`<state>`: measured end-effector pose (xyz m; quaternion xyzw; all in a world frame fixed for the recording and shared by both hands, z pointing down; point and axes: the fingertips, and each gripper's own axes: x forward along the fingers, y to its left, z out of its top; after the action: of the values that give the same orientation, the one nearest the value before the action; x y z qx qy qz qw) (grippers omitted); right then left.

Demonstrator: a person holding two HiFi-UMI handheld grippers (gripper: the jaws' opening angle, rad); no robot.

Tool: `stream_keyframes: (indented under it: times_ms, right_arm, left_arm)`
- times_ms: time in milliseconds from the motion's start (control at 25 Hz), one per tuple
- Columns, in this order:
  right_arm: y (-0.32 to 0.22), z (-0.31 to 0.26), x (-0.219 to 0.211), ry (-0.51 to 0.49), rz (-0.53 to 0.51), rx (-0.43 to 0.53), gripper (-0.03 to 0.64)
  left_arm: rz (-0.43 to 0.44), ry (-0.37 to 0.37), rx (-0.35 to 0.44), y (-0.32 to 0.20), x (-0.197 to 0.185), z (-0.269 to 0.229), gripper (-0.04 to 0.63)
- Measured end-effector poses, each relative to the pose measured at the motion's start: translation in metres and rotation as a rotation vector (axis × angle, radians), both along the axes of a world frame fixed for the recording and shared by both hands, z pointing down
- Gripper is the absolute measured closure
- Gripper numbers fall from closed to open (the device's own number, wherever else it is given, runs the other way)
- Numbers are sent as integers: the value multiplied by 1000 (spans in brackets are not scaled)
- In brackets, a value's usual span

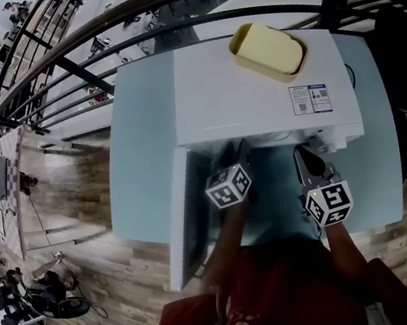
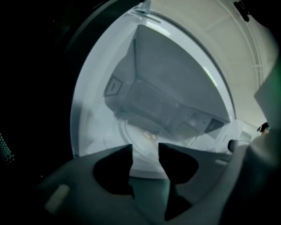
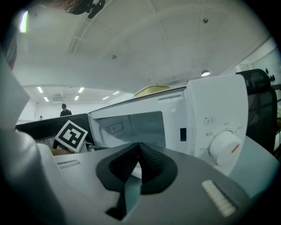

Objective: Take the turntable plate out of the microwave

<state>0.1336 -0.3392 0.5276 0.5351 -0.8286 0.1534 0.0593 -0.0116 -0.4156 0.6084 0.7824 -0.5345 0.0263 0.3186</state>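
The microwave [image 1: 254, 98] sits on the pale blue table [image 1: 376, 134], door [image 1: 178, 221] swung wide at its left side, and a yellow container [image 1: 267, 51] rests on its roof beside a printed label [image 1: 309, 99]. Both tools are up at the front of the oven. The left tool [image 2: 145, 151] points straight into the lit cavity with its 2 jaws spread, a clear gap between the tips and nothing pinched. The turntable plate [image 2: 140, 136] lies flat on the cavity floor, inside the oven and just beyond that gap. From this angle I cannot tell whether the tips touch its near rim.

Over on the other side, the right tool [image 3: 138, 160] hangs in front of the control panel, jaws pressed together with nothing in them. Just past it, to the right, is the white dial [image 3: 225, 148] with its orange mark. Its camera also catches the left tool's marker cube [image 3: 70, 135] at the cavity mouth. Down at the bottom of the head view, the person's red top [image 1: 282, 297] fills the foreground.
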Motion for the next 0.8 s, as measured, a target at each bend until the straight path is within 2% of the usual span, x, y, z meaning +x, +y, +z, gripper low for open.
stream_keyframes:
  times_ms: [360, 520, 680, 800]
  right_arm:
    - [-7, 9, -2, 0, -4, -16, 617]
    - [-9, 12, -7, 0, -9, -26, 617]
    - [-12, 14, -10, -8, -14, -31, 617]
    - [-15, 15, -15, -13, -24, -30, 617]
  left_arm:
    - [-86, 172, -73, -19, 0, 12, 379]
    - [-163, 254, -116, -25, -6, 11, 379]
    - [-237, 295, -154, -31, -10, 13, 390]
    - [-300, 367, -172, -31, -13, 14, 407]
